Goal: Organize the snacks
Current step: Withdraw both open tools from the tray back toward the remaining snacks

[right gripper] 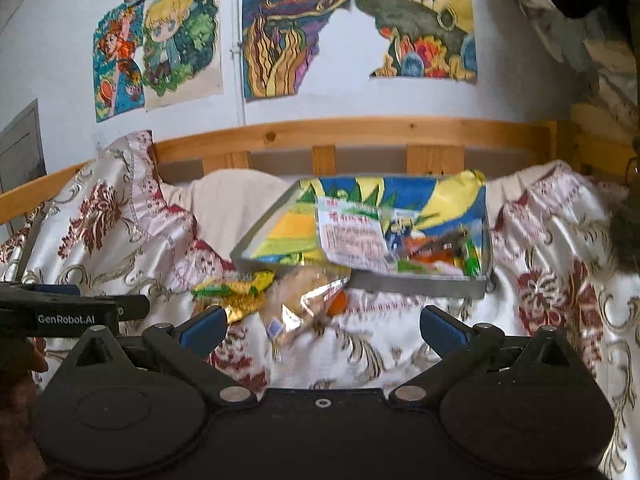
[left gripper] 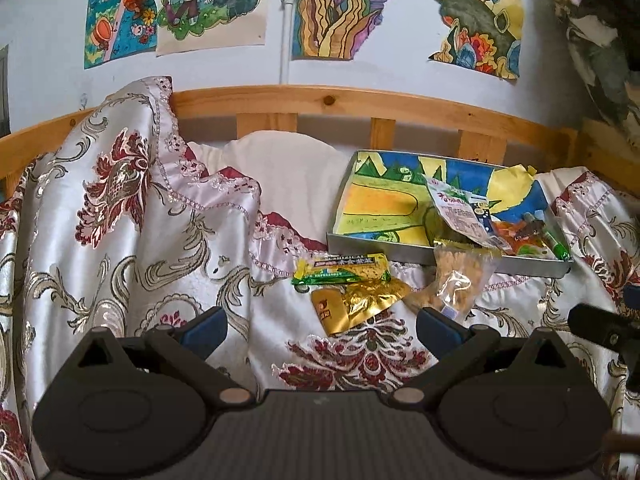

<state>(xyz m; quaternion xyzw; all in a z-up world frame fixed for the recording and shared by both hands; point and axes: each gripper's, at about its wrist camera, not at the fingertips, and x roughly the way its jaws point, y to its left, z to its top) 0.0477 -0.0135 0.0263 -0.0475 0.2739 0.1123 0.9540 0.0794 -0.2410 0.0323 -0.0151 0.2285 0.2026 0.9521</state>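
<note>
There, on the brocade bedspread (left gripper: 168, 264), lay a shallow grey tray (left gripper: 400, 249) lined with a bright crayon drawing in yellow, blue and green. Inside, toward its right end, sat a white packet (left gripper: 460, 212) printed with red Chinese characters too small to read, and beside it some orange and green wrappers (left gripper: 536, 236) heaped in the near right corner. Just outside the near wall lay three loose snacks: a green bar (left gripper: 342, 269) with a dark label strip, a crinkled gold foil pouch (left gripper: 356, 305) just nearer, and a clear bag (left gripper: 456, 280) of pale biscuits leaning against the tray's edge.

The bedspread was shiny, woven with dark red flowers and grey scrolls. A pine rail (left gripper: 320, 100) ran behind, under children's drawings (left gripper: 340, 4) on the wall.

The left gripper (left gripper: 320, 326) was spread wide over the cloth, holding nothing. The right gripper (right gripper: 320, 326) was likewise spread and empty, near the clear bag. Its view showed "GenRobot.AI" on the other tool's side.
</note>
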